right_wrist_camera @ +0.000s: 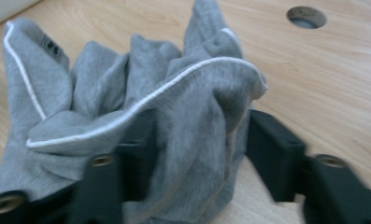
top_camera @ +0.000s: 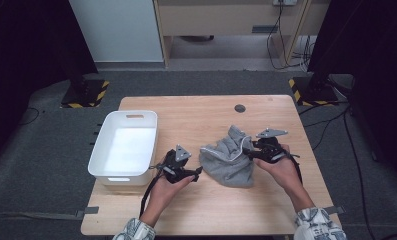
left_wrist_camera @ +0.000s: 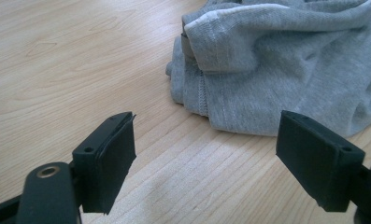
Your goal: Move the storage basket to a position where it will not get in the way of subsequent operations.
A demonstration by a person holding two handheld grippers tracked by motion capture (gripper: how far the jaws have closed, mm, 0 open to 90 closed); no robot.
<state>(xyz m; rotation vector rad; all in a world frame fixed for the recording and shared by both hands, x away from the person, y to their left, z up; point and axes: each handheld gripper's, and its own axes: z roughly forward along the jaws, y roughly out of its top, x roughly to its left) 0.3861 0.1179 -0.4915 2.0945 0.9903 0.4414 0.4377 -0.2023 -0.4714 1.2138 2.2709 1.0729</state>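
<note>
Your left tool (top_camera: 198,172) stands with its jaws wide and empty over bare bench (top_camera: 211,210), just short of the grey garment (top_camera: 228,160). The garment lies crumpled at mid-bench, right of the white bin (top_camera: 98,150). Your right tool (right_wrist_camera: 192,154) has a fold of that cloth between its parted jaws, and whether the pads press on it I cannot tell.

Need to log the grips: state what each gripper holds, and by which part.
Left gripper: nothing, jaws open. Right gripper: jaws apart around a fold of the grey garment, no firm hold.
</note>
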